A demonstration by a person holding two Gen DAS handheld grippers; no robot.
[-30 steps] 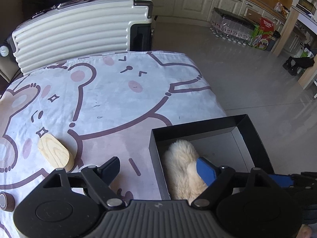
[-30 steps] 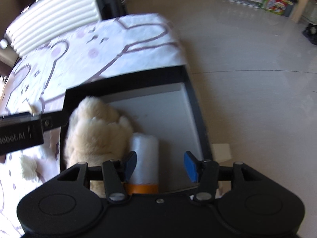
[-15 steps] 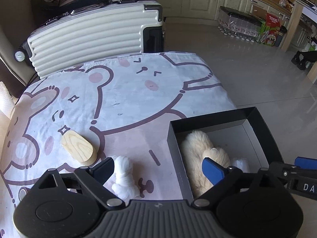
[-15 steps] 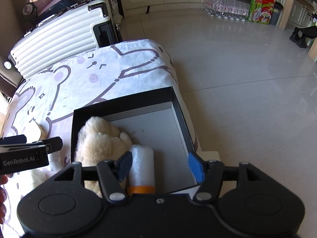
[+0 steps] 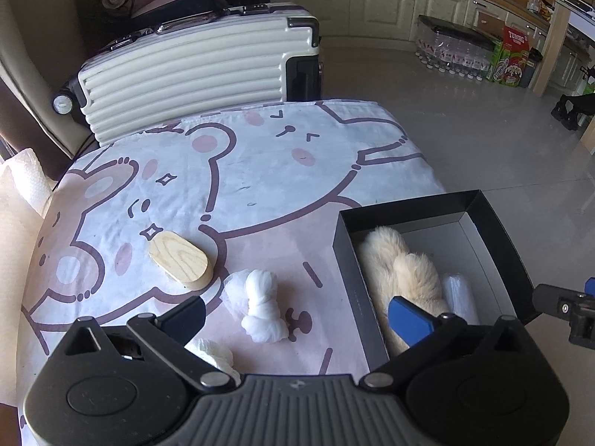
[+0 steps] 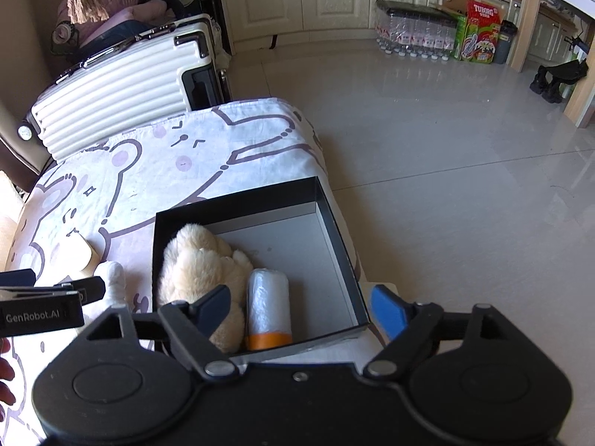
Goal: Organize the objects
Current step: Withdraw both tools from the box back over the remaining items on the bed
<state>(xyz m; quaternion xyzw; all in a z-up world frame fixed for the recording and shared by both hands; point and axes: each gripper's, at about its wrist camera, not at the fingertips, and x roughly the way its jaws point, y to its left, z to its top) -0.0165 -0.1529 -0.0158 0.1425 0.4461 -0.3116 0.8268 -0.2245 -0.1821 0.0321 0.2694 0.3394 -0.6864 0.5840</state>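
A black box (image 5: 498,223) (image 6: 238,204) sits at the table's right edge. It holds a cream plush toy (image 5: 401,271) (image 6: 197,264) and a white plastic roll with an orange end (image 6: 267,304) (image 5: 459,293). On the cloth lie a knotted white cloth (image 5: 260,301) (image 6: 111,278), an oval wooden block (image 5: 180,260) and another white bundle (image 5: 214,353). My left gripper (image 5: 297,316) is open and empty, above the table near the knotted cloth. My right gripper (image 6: 301,304) is open and empty, above the box's near edge.
A white ribbed suitcase (image 5: 197,74) (image 6: 119,85) stands behind the table. A paper towel roll (image 5: 22,182) is at the far left. Tiled floor (image 6: 446,148) lies to the right, with bottled water packs (image 6: 412,33) by the cabinets.
Both grippers have pulled back and up from the box, so more of the table shows. The right gripper's jaws have opened wider. The roll stays in the box.
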